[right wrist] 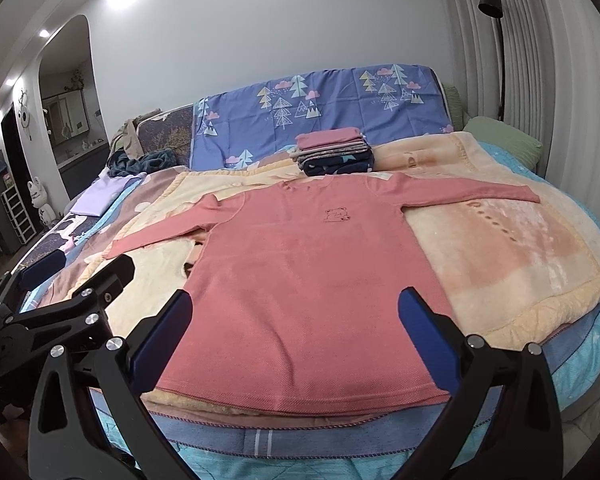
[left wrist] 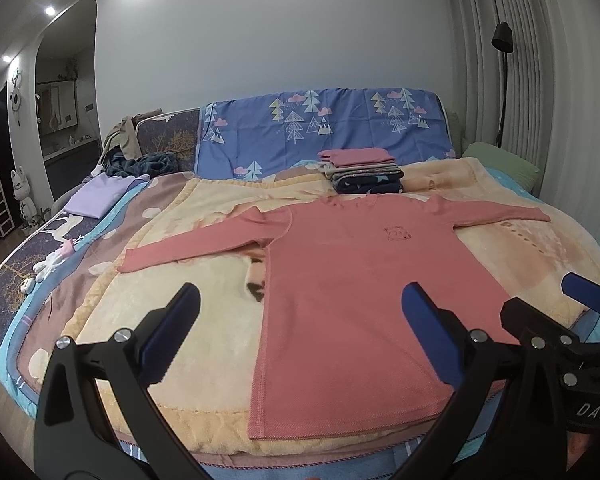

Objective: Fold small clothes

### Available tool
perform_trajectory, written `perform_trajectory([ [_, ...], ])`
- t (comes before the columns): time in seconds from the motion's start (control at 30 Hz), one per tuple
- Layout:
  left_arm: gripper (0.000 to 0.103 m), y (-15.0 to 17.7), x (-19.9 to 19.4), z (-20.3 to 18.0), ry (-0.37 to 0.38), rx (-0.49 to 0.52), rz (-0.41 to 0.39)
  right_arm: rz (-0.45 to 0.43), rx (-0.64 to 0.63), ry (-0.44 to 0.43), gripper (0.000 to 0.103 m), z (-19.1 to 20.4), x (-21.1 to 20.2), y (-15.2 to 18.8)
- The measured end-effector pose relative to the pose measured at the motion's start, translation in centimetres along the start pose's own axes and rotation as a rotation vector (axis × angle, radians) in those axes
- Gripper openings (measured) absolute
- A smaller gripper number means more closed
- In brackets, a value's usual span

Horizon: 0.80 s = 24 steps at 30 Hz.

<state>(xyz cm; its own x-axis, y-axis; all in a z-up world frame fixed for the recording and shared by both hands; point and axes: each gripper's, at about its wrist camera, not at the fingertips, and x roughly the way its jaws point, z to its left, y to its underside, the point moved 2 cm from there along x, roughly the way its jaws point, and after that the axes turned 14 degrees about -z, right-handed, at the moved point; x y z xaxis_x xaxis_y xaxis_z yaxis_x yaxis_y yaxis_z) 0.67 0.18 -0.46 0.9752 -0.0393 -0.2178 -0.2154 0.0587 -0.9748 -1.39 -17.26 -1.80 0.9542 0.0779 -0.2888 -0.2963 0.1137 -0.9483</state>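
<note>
Where blanket (right wrist: 500, 248) borders shirt (right wrist: 300, 272), bare margins.

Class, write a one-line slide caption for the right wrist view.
Open right claw above the hem of a pink shirt spread flat on a blanket, folded pile behind.

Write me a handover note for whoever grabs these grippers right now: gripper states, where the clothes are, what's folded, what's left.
Left gripper: open, empty, hovering over the shirt's hem.
Right gripper: open, empty, beside it at the bed's near edge.
Pink long-sleeved shirt: flat, face up on the cream blanket, both sleeves spread, no fold made yet.
Done: stack of folded clothes behind the collar.
Left: fold this shirt and add it to the stack. Possibly the lilac garment and the dark heap at far left; whether they belong to the job is unclear.
</note>
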Motion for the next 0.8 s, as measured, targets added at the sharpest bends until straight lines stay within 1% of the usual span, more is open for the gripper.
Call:
perform_trajectory([
  [0.17, 0.101, 0.1, 0.1, 0.2, 0.011, -0.019, 0.001, -0.013, 0.013, 0.006, 0.102, -0.2, 0.0, -0.1],
  [0.47, 0.101, 0.3, 0.7, -0.3, 0.017, -0.019, 0.011, 0.004, 0.018, 0.001, 0.102, -0.6, 0.7, 0.1],
  [0.8, 0.101, 0.4, 1.8, -0.6, 0.025, -0.027, 0.025, 0.002, 0.026, -0.004, 0.102, -0.8, 1.3, 0.1],
])
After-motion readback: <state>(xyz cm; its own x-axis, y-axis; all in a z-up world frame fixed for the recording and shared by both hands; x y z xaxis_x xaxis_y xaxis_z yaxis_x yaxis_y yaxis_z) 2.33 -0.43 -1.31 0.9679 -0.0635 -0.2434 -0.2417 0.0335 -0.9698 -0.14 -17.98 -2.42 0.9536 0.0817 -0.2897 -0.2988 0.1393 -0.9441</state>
